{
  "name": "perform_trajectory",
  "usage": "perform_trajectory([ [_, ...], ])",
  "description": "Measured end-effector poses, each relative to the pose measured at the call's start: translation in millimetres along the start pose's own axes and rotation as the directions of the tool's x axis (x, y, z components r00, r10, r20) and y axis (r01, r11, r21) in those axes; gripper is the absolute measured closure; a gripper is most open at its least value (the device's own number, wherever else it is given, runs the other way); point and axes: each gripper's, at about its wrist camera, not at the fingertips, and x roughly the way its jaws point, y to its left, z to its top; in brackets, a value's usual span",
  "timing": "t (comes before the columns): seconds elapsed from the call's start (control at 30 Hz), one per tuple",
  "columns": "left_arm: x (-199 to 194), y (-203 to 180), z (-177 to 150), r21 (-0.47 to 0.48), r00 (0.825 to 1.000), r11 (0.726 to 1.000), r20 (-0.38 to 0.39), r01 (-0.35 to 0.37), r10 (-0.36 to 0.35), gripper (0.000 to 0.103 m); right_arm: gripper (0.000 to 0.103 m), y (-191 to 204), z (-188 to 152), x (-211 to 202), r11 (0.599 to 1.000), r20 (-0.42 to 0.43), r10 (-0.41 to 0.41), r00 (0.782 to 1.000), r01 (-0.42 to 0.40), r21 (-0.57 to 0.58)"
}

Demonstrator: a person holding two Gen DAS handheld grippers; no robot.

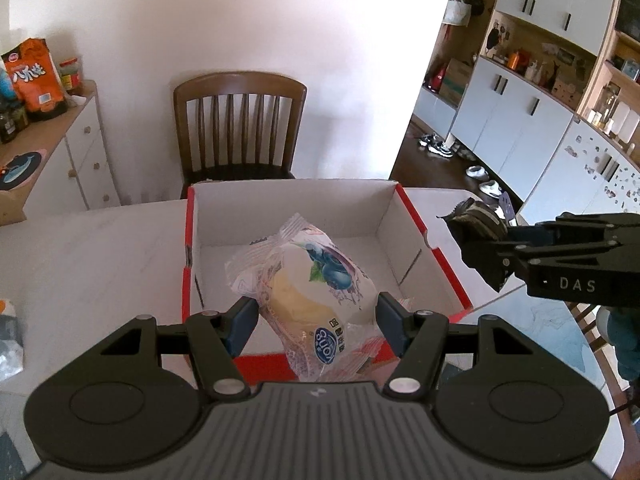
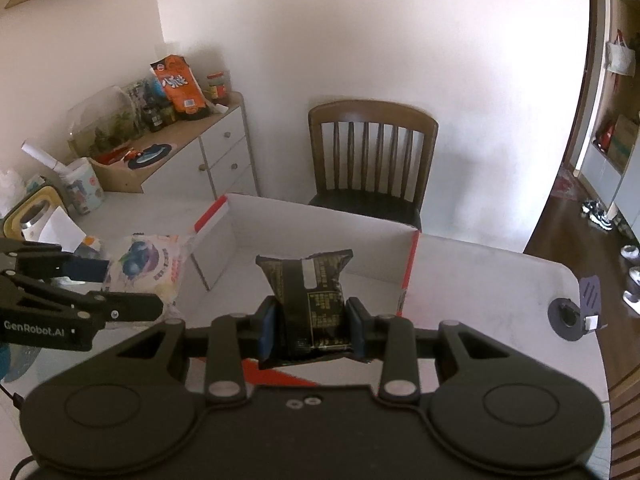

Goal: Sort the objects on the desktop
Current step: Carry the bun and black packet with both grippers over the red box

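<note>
A red-and-white cardboard box stands open on the white table; it also shows in the right wrist view. My left gripper is shut on a clear blueberry bread packet and holds it over the box's near edge. The packet and left gripper also show at the left in the right wrist view. My right gripper is shut on a black snack packet above the box's near side. It shows at the right in the left wrist view, with the black packet.
A wooden chair stands behind the table. A white sideboard with an orange bag and jars is at the left. A black round holder sits near the table's right edge. Packets lie at the table's left.
</note>
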Motion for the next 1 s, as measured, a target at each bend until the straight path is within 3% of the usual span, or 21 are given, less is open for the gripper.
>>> perform_trajectory([
  [0.53,87.0,15.4,25.2,-0.029,0.993,1.0,-0.115,-0.01,0.007,0.039,0.067,-2.0,-4.0,70.4,1.0,-0.13,0.01,0.992,-0.012,-0.017],
  [0.8,123.8,17.4,22.8,0.008,0.982,0.999,-0.184,-0.046,0.047,0.039,0.067,-6.7,-6.9,107.8,0.999,-0.185,-0.005,0.983,-0.004,-0.05],
  [1.0,143.4,25.7,17.7,0.019,0.973,0.998,-0.224,-0.059,0.062,0.039,0.067,1.1,-10.6,131.9,0.994,-0.217,0.022,0.976,-0.043,-0.096],
])
